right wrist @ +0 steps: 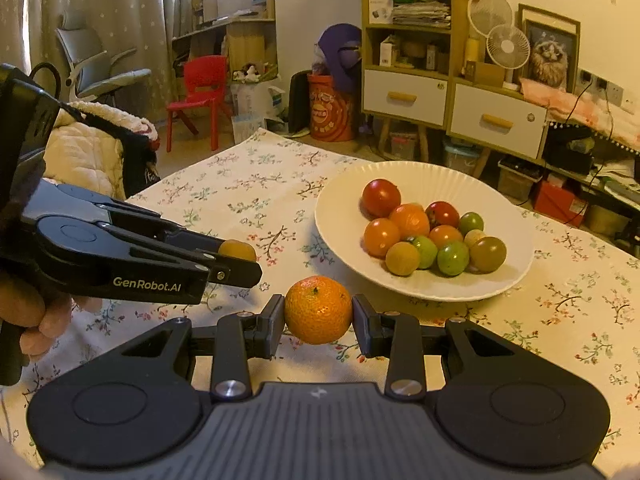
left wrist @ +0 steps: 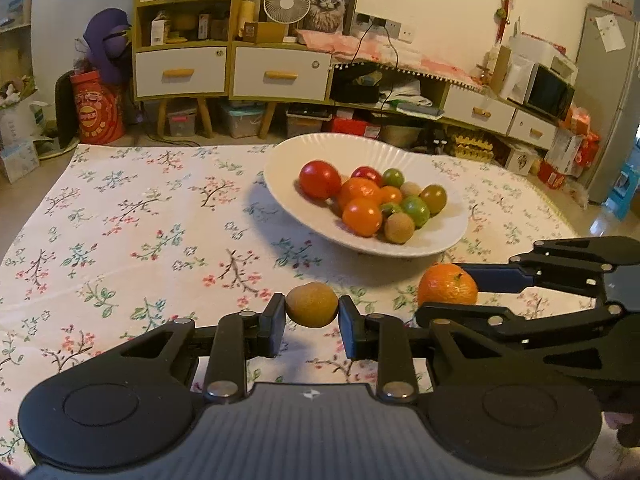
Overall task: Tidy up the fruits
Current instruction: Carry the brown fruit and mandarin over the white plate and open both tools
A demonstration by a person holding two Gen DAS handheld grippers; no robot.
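The left gripper point(left wrist: 312, 312) is clamped on a small brown fruit point(left wrist: 312, 305), round and dull-skinned, with a pad pressed to each side; its underside is hidden behind the gripper's own frame. The right gripper point(right wrist: 318, 316) grips a mandarin point(right wrist: 318, 309) the same way, bright orange with a dimpled peel and a small green stem scar on top. Both fruits are held up off the flowered tablecloth point(left wrist: 140, 220), side by side, short of the white plate point(left wrist: 288, 160). In the right wrist view the brown fruit is mostly covered by the left gripper's fingers, and only part of the hand point(right wrist: 28, 320) holding that gripper shows at the picture's edge. The plate has a ribbed rim and holds a heap of small round fruits point(left wrist: 372, 202): red, orange, green and brown. Those at the back of the heap are half hidden, and what kind they are is hard to make out.
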